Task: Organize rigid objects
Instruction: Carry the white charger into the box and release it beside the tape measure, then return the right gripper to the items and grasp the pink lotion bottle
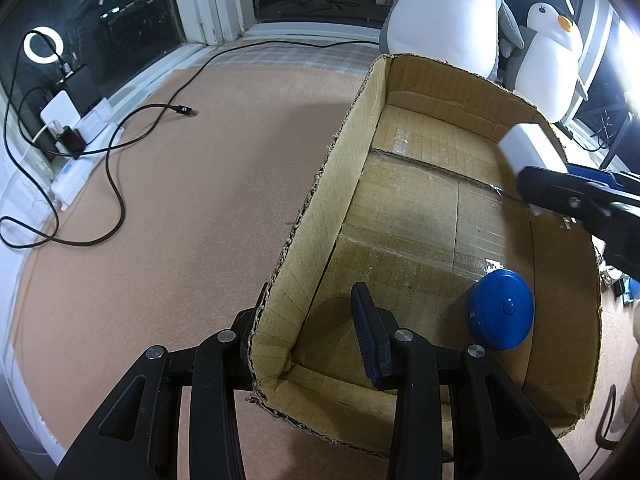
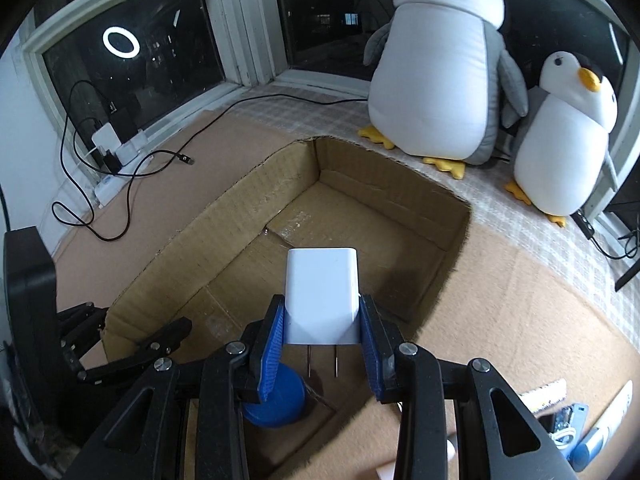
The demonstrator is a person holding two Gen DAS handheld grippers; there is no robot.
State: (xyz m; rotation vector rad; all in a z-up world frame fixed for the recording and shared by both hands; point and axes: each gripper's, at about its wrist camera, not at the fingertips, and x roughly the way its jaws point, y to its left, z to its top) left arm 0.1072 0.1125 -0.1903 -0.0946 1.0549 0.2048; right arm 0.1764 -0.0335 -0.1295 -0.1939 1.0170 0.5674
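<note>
Right gripper (image 2: 322,330) clamped on white charger (image 2: 322,294), prongs toward camera, hanging over open cardboard box (image 2: 224,216); left gripper (image 1: 316,344) shut on box's near-left wall, steadying it. Blue round case (image 1: 502,310) already on box floor (near corner). Placing step: next lower, release clear of case

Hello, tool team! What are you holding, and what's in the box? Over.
Left tool shut on the cardboard box wall. Right tool shut on white charger plug, over the box. Blue round case inside. Nothing in the way.
</note>
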